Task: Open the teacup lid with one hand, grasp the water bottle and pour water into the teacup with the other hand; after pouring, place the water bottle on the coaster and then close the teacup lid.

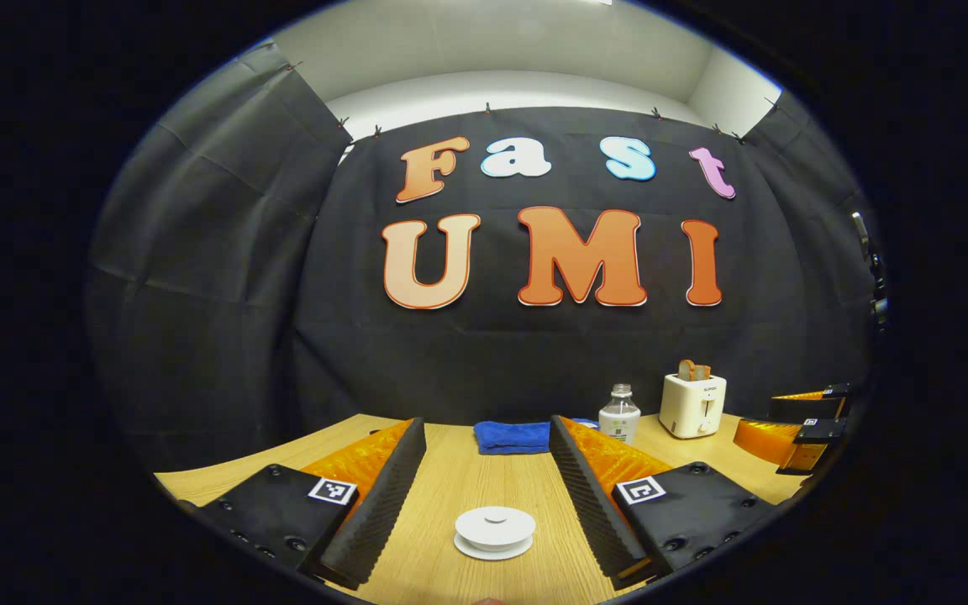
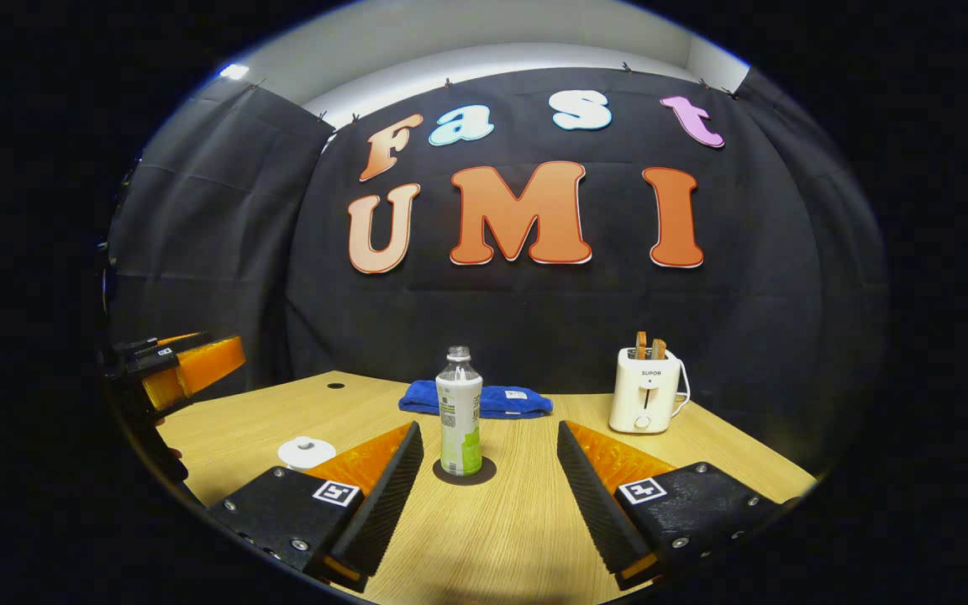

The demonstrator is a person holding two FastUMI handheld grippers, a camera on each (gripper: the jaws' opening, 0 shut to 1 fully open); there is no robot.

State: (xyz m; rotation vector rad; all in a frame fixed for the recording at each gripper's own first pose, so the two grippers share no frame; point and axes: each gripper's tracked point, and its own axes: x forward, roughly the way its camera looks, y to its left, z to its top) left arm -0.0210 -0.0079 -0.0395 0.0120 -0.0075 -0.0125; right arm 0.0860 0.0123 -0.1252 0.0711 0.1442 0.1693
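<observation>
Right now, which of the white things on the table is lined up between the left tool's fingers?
The lidded teacup, low and round, sits centred ahead of the open left tool. The toaster and water bottle stand farther back, off right.

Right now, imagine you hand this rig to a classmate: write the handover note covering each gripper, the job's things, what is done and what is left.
Left gripper: open, holding nothing, lined up on the teacup, whose lid is on.
Right gripper: open, holding nothing, facing the water bottle.
The bottle stands upright on the dark coaster, uncapped as far as I can tell. Blue cloth and toaster sit behind it on the table.
Done: from how things lie, I cannot tell.
Left, if the job is just starting: lift the lid, grasp the bottle, pour, return it to the coaster, close the lid.
</observation>
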